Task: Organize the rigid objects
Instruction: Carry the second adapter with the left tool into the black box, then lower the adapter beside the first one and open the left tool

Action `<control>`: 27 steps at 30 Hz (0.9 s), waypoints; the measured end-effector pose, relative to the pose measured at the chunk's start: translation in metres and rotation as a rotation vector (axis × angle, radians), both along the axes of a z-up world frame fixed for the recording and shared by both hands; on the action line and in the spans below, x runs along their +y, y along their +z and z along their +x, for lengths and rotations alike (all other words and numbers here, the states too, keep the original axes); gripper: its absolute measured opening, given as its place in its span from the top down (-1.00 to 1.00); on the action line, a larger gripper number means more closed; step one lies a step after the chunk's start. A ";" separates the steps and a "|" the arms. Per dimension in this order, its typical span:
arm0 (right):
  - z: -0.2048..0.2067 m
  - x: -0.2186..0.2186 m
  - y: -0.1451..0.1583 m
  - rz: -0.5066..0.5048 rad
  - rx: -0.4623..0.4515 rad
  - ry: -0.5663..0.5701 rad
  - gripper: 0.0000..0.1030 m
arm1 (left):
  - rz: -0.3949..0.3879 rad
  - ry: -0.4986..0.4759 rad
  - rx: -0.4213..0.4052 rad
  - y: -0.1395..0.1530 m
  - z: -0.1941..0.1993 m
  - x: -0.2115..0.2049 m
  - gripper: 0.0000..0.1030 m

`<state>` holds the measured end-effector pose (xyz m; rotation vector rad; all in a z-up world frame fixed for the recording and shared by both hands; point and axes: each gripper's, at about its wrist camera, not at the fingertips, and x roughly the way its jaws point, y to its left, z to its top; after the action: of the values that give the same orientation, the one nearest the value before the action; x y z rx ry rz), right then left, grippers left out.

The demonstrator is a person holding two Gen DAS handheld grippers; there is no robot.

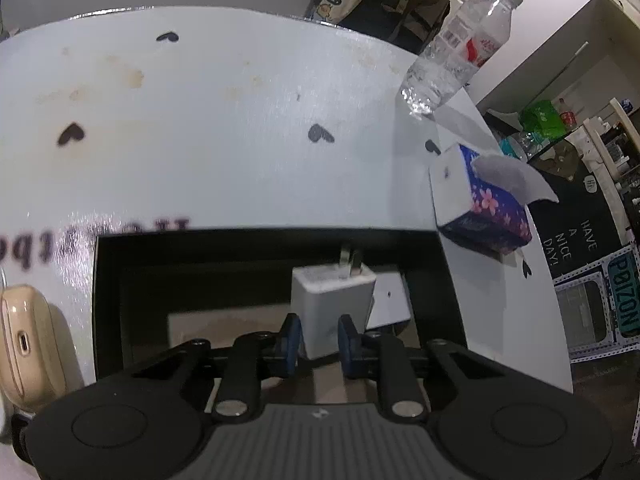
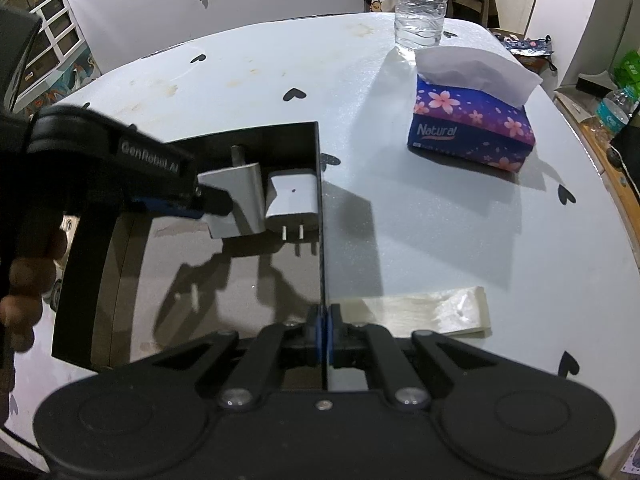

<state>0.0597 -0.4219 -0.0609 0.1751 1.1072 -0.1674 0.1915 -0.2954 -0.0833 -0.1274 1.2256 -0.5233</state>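
Right now you're clamping the left gripper (image 1: 319, 334) on a white charger (image 1: 332, 308), pads pressing its two sides, prongs pointing up and away from the camera, and you're holding it inside the black tray (image 2: 320, 200) near the tray's far right corner. A second white plug adapter (image 2: 294, 200) is lying flat in the tray just beside the held charger, against the tray's right wall, prongs pointing toward the near edge. Your right gripper (image 2: 323, 330) is pinching the tray's right wall at its near end, jaws together on the thin black edge, gripping it there. Your hand (image 2: 24, 300) is showing at the left edge of the right wrist view, wrapped round the left gripper's handle. On the table (image 2: 440, 220), a blue floral tissue pack (image 2: 472, 132) is sitting toward the far right, a tissue sticking out the top; a clear water bottle (image 2: 420, 4) is standing upright at the far edge, just behind the pack. A clear flat plastic packet (image 2: 432, 312) is lying near the table's near edge, right of the tray. A beige case (image 1: 28, 344) is sitting left of the tray in the left wrist view.
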 end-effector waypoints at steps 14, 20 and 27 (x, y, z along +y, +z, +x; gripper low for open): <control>0.000 0.000 0.000 0.002 0.000 0.000 0.94 | -0.009 -0.003 -0.088 0.005 0.001 -0.009 0.05; 0.000 0.000 0.000 0.003 -0.001 -0.001 0.93 | -0.017 -0.013 -0.101 0.000 0.003 -0.015 0.05; 0.001 0.001 0.000 0.004 -0.001 -0.004 0.93 | 0.019 -0.017 -0.014 -0.008 -0.003 -0.012 0.06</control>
<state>0.0603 -0.4210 -0.0612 0.1812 1.1063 -0.1691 0.1887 -0.3070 -0.0914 -0.0967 1.2184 -0.5262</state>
